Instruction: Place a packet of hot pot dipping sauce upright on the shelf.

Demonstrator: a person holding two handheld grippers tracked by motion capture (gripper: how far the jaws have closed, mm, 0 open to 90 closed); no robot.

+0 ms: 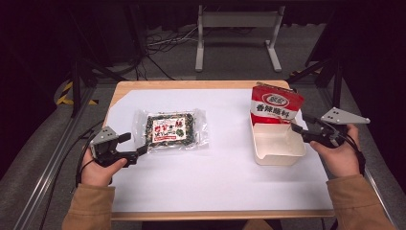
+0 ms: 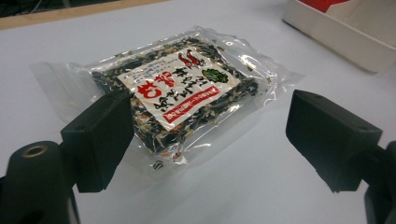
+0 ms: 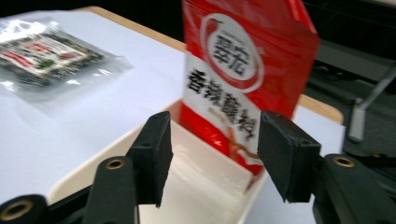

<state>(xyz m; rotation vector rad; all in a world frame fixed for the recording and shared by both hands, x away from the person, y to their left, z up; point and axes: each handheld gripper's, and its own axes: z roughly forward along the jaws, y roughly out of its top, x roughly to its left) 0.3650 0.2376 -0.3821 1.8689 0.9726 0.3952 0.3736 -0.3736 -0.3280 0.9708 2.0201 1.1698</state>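
Note:
A clear packet (image 1: pixel 174 130) of dark dried flakes with a white and red label lies flat left of the table's middle. My left gripper (image 1: pixel 135 143) stands open just left of it. In the left gripper view the packet (image 2: pixel 177 93) lies just beyond the wide-apart jaws of the left gripper (image 2: pixel 205 135), with nothing pressed between them. A red packet (image 1: pixel 275 106) stands upright in the far end of a white box (image 1: pixel 279 158) at the right. My right gripper (image 1: pixel 300 123) is open at the box's right side. The right gripper view shows the red packet (image 3: pixel 247 60) beyond the right gripper (image 3: pixel 215 149), untouched.
A white sheet (image 1: pixel 215 177) covers the wooden table (image 1: pixel 191 85). On the floor behind stand a grey metal frame (image 1: pixel 237 28) and loose cables (image 1: pixel 158 43). An aluminium rail (image 1: pixel 52 163) runs along the left side. The white box's rim (image 3: pixel 93 154) lies under the right jaws.

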